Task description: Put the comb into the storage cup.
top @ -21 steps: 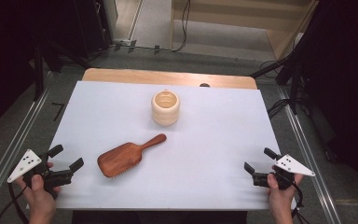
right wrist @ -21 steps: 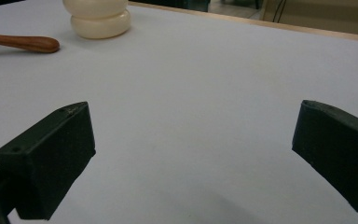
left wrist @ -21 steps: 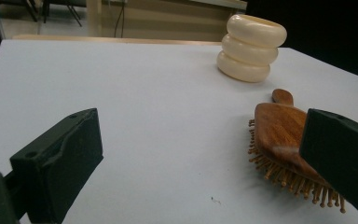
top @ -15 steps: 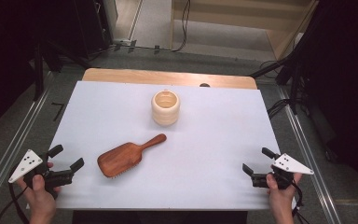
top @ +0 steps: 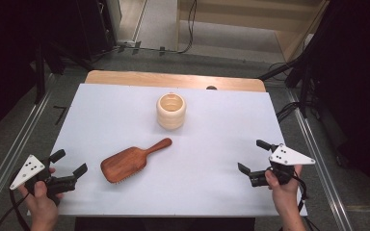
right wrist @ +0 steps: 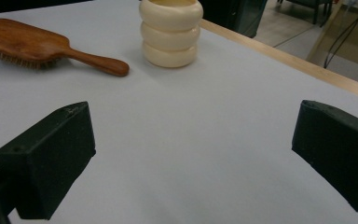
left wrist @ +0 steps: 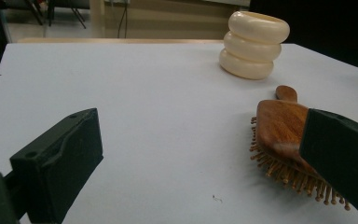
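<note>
A wooden paddle hairbrush (top: pixel 131 160) (left wrist: pixel 279 130) (right wrist: pixel 32 46) lies bristles down on the white table top (top: pixel 212 144), its handle pointing toward a cream ribbed cup (top: pixel 171 111) (left wrist: pixel 253 44) (right wrist: pixel 170 32) that stands upright behind it. My left gripper (top: pixel 69 162) (left wrist: pixel 200 158) is held at the near left corner, open and empty, a little left of the brush head. My right gripper (top: pixel 255 156) (right wrist: pixel 193 154) is held at the near right edge, open with nothing between its fingers, well apart from both objects.
A bare wooden strip (top: pixel 173 79) runs along the table's far edge. Metal rails (top: pixel 9 159) flank the table on both sides, and cables (top: pixel 289 108) lie on the floor beyond the right edge.
The right gripper has drifted slightly left along the near edge. The left gripper, brush and cup have stayed where they were.
</note>
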`<action>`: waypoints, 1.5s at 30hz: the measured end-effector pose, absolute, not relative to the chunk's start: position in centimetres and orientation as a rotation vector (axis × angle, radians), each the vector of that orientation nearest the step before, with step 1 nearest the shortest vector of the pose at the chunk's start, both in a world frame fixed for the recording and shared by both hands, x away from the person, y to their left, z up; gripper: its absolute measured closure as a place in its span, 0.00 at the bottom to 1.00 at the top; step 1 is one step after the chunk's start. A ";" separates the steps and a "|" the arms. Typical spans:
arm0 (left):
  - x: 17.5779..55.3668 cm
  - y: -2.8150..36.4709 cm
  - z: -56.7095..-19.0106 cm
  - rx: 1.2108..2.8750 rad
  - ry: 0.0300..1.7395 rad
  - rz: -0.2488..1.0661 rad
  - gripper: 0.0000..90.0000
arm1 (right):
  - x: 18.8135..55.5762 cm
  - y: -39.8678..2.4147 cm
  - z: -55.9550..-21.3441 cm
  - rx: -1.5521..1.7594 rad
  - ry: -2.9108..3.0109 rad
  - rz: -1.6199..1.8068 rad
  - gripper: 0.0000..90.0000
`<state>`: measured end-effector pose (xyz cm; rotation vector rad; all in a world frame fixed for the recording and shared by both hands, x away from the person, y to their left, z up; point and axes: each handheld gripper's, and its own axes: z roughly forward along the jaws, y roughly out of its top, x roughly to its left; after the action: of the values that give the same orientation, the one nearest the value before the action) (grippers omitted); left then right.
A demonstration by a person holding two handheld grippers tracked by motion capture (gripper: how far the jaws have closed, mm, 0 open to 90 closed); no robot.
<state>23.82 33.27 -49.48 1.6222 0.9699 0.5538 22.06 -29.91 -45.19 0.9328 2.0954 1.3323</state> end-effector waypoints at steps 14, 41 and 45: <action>23.8 33.3 -49.5 1.628 0.966 0.546 0.00 | 25.3 -25.3 -41.9 0.746 2.258 1.285 0.00; 23.8 33.2 -49.5 1.631 0.970 0.559 0.00 | 30.7 -16.1 -41.5 0.743 2.474 1.216 0.44; 23.7 33.2 -49.5 1.630 0.970 0.561 0.00 | 31.8 -14.9 -42.2 0.759 2.535 1.208 0.57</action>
<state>23.71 33.18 -49.49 1.6303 0.9701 0.5614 31.81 -14.91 -42.20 0.7586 2.5348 1.2080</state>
